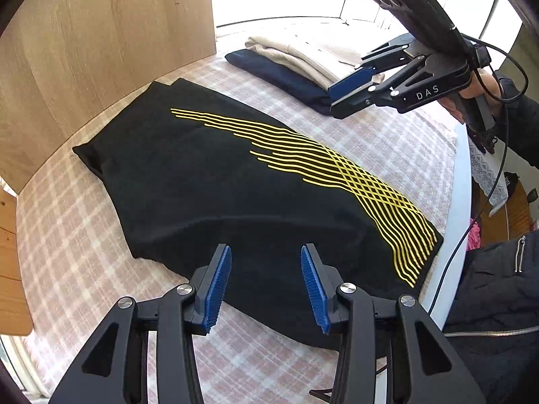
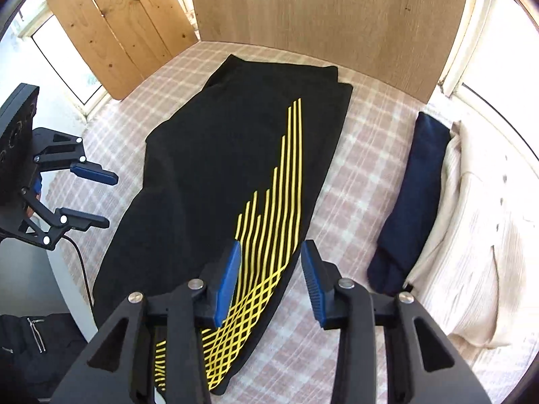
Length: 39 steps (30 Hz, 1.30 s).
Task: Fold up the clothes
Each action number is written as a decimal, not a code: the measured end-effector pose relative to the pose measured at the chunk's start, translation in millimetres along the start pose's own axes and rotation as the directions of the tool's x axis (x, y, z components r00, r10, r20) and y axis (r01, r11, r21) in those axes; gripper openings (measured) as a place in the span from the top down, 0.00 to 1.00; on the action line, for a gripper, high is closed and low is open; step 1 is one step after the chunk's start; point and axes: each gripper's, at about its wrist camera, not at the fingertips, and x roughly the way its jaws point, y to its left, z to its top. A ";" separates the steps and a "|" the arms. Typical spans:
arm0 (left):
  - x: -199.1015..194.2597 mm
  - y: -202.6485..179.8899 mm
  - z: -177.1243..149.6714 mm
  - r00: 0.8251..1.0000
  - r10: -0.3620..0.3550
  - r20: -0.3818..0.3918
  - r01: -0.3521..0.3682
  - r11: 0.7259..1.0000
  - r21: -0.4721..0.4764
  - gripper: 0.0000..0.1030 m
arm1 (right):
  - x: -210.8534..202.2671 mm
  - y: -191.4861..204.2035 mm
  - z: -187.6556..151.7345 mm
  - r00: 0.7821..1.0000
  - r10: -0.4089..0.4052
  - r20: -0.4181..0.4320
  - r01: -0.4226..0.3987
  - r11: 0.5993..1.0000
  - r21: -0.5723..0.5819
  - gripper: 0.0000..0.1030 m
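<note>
A black garment with yellow line print (image 1: 235,181) lies folded into a long strip on the pink checked cloth (image 1: 67,235); it also shows in the right wrist view (image 2: 219,175). My left gripper (image 1: 266,262) is open and empty, just above the garment's near edge. It also shows at the left of the right wrist view (image 2: 101,198), open. My right gripper (image 2: 271,262) is open and empty, above the garment's printed end. In the left wrist view it (image 1: 350,91) hovers above the table near the folded pile.
A folded navy garment (image 2: 411,195) with a cream garment (image 2: 471,235) on it lies at the far side. Wooden panels (image 2: 320,17) stand along the table's back. The white table edge (image 1: 454,235) and the person's dark jacket (image 1: 498,303) are at the right.
</note>
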 end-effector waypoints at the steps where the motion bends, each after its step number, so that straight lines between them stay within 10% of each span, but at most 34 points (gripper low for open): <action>1: 5.7 8.2 8.7 1.000 -0.002 0.006 0.002 1.000 -0.009 0.60 | 5.2 -11.3 15.6 1.000 -0.009 0.000 0.009 1.000 0.019 0.64; 13: 73.2 194.0 86.0 0.995 0.101 -0.010 -0.099 0.946 -0.307 0.60 | 108.0 -90.8 140.7 1.000 0.013 -0.002 -0.012 0.990 0.137 0.64; 28: 111.6 208.4 93.9 0.992 0.111 -0.058 -0.123 0.952 -0.280 0.59 | 148.9 -106.0 151.1 0.988 0.154 0.002 -0.152 0.976 0.153 0.64; 35: 112.0 203.2 92.9 0.990 0.131 -0.049 -0.139 0.956 -0.258 0.82 | 154.0 -97.9 164.1 0.993 0.104 -0.049 -0.097 0.988 0.122 0.65; 37: 112.1 204.0 92.7 0.991 0.125 -0.044 -0.133 0.955 -0.264 0.84 | 155.4 -92.8 167.1 0.996 0.063 -0.063 -0.057 0.994 0.099 0.95; 39: 110.8 204.2 92.4 0.992 0.119 -0.031 -0.123 0.956 -0.267 0.91 | 154.7 -92.0 169.1 0.995 0.073 -0.064 -0.066 0.992 0.105 0.97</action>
